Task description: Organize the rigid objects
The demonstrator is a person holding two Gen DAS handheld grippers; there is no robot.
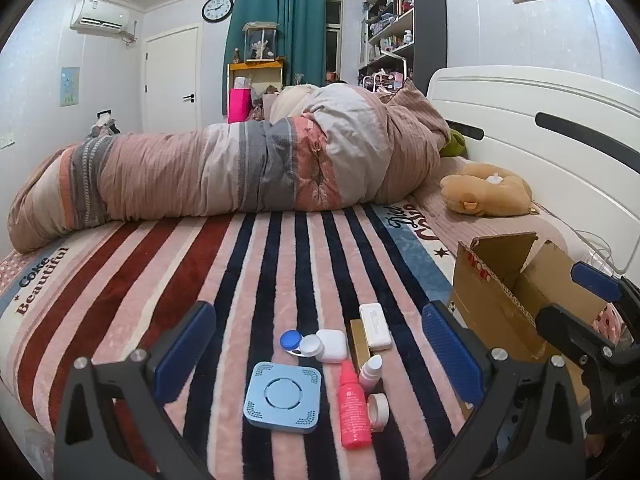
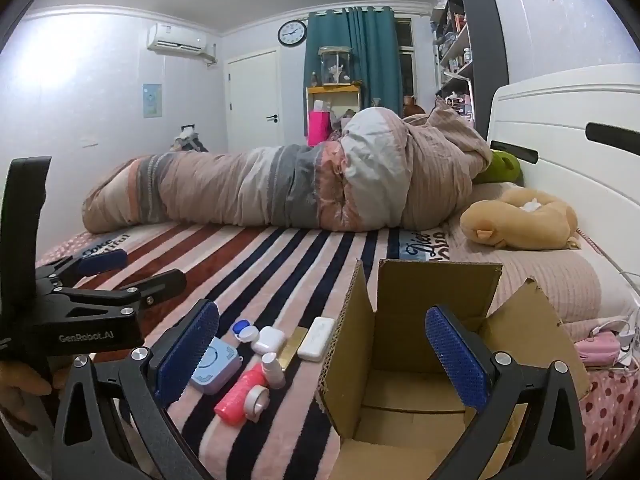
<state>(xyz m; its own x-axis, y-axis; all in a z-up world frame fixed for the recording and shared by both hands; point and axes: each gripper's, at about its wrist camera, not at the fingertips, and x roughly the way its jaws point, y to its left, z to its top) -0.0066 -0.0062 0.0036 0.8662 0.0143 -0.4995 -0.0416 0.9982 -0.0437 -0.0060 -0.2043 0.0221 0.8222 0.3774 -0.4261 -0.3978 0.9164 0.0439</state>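
Small rigid objects lie on the striped bedspread: a light blue square case (image 1: 283,397) (image 2: 216,364), a pink bottle (image 1: 353,408) (image 2: 239,395), a small white bottle (image 1: 370,372), a tape roll (image 1: 378,406), a blue-and-white lens case (image 1: 300,343), a white box (image 1: 332,345), a gold box (image 1: 359,346) and a white flat box (image 1: 375,326) (image 2: 316,338). An open cardboard box (image 1: 508,300) (image 2: 420,376) stands to their right. My left gripper (image 1: 320,360) is open and empty above the objects. My right gripper (image 2: 324,356) is open and empty over the box.
A rolled duvet (image 1: 240,168) lies across the bed behind. A tan plush toy (image 1: 486,194) sits by the white headboard (image 1: 540,120). A pink pouch and cables (image 2: 600,344) lie at the right of the box.
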